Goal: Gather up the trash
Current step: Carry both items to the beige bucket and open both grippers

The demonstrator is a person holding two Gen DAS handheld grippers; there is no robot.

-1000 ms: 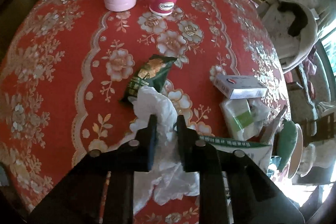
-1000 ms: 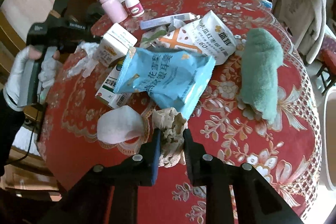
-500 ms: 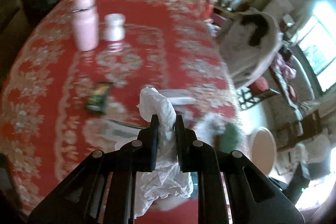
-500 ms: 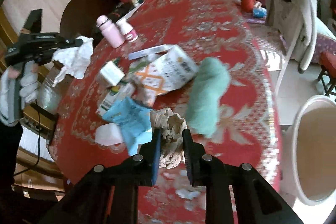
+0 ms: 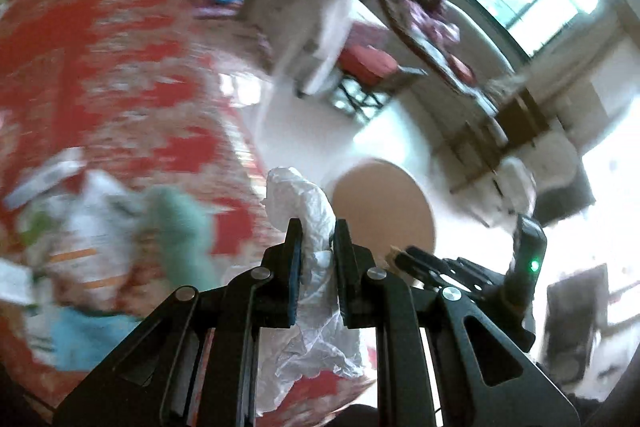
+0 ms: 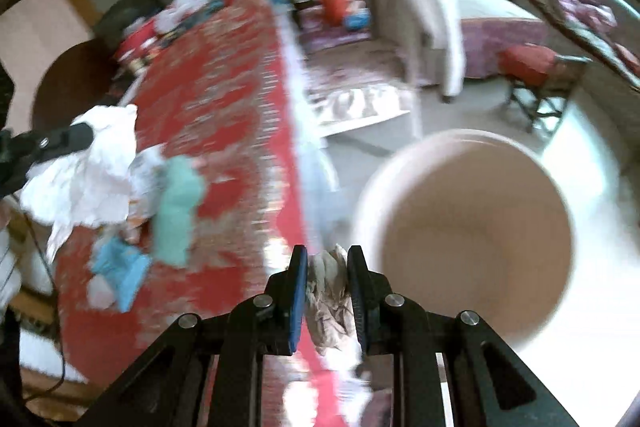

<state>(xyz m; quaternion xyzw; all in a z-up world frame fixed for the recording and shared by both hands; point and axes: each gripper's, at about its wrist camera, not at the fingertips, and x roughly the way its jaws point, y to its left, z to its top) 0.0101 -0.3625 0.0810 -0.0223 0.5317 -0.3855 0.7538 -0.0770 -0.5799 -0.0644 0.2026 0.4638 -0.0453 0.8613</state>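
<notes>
The desk (image 6: 224, 115) is big and round, with a red cloth that has pale flower shapes on it. The cloth looks smeared because the picture is blurry. Beside the desk, on the pale floor, stands a round bin (image 6: 464, 227) with smooth pinkish walls and a wide open top. On the desk lie a soft, fuzzy green towel (image 6: 176, 211) and a shiny blue bag (image 6: 120, 271), near other blurry packets.

The left gripper (image 5: 316, 251) is black and hard. It is clamped on a white crumpled tissue (image 5: 308, 211), which is thin and wrinkly and hangs down over the edge of the desk.

The right gripper (image 6: 327, 267) is clamped on a small brownish paper wad (image 6: 330, 291), scrunched into a lumpy ball, just beside the rim of the bin.
</notes>
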